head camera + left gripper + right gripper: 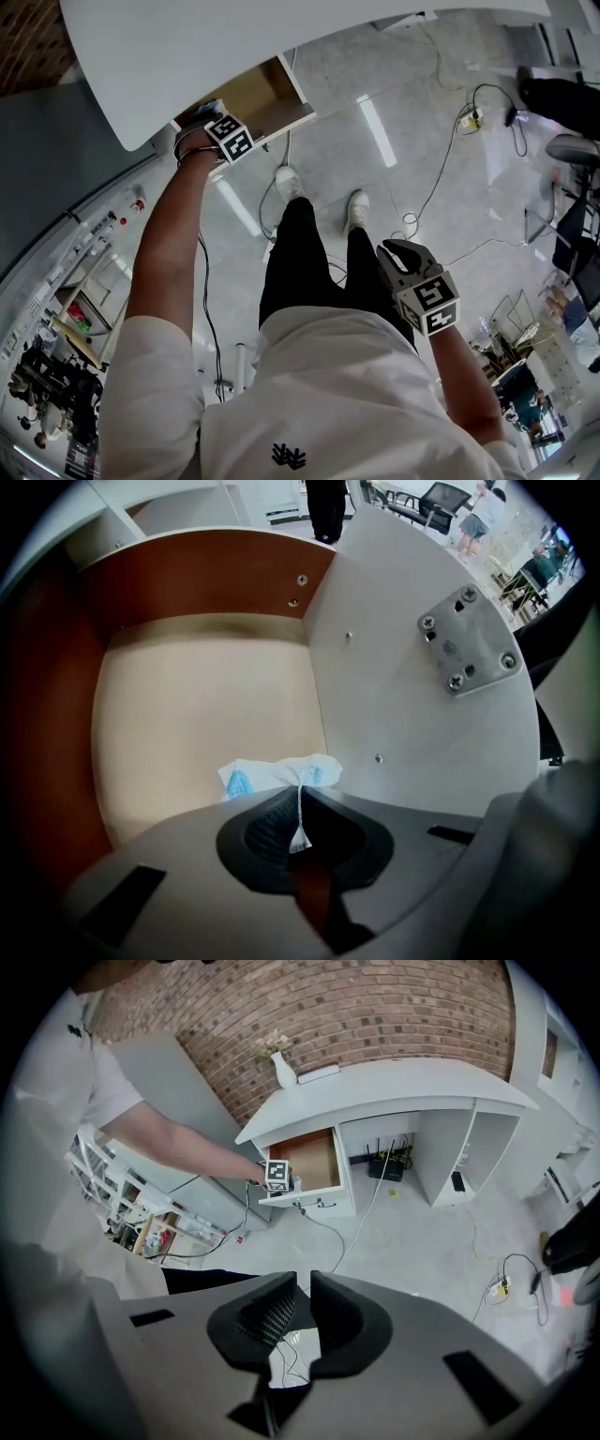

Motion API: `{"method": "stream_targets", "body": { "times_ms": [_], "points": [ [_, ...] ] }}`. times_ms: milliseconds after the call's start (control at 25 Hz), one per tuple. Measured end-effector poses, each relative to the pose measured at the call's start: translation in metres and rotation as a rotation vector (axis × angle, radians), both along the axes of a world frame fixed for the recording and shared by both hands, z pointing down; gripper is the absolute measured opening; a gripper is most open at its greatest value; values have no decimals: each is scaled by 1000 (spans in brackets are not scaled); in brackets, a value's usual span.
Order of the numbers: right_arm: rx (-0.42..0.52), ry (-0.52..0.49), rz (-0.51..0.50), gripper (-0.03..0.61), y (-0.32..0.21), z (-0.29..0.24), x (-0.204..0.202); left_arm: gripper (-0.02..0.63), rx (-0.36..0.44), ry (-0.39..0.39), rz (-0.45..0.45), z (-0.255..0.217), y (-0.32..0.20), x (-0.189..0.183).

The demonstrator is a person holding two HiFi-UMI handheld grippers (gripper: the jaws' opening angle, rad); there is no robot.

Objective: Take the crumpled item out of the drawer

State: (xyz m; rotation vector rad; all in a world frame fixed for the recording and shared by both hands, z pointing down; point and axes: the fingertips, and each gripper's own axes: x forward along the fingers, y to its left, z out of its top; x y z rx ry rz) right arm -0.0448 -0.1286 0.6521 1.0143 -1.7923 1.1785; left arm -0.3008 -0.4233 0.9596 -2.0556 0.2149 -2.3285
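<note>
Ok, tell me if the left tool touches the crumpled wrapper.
Touching: the left gripper view shows the left tool shut on a fold of the crumpled wrapper.

The drawer (202, 700) is open at the top. Its beige floor is bare through the middle and left of the left gripper view, giving free room there. Brown walls close it at the left (52, 696) and top (206, 574) of the frame, and a white panel (403, 733) with a bolted metal plate (469, 641) closes the right. The crumpled item (281, 774) lies at lower centre against that panel. In the head view the worktop (281, 37) overhangs the drawer's upper-left part. Cables (441, 178) trail across the floor at right.
</note>
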Motion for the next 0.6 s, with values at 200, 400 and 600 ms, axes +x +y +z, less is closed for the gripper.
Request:
{"method": "stream_targets", "body": {
  "times_ms": [200,400,600],
  "points": [
    [27,-16,-14,69,4,-10,6,26,40,61,-70,-29,4,8],
    [38,-20,-82,64,7,-27,11,25,54,108,-120,-66,15,16],
    [65,-30,-130,54,15,-39,27,25,79,158,-149,-110,34,39]
  ]
}}
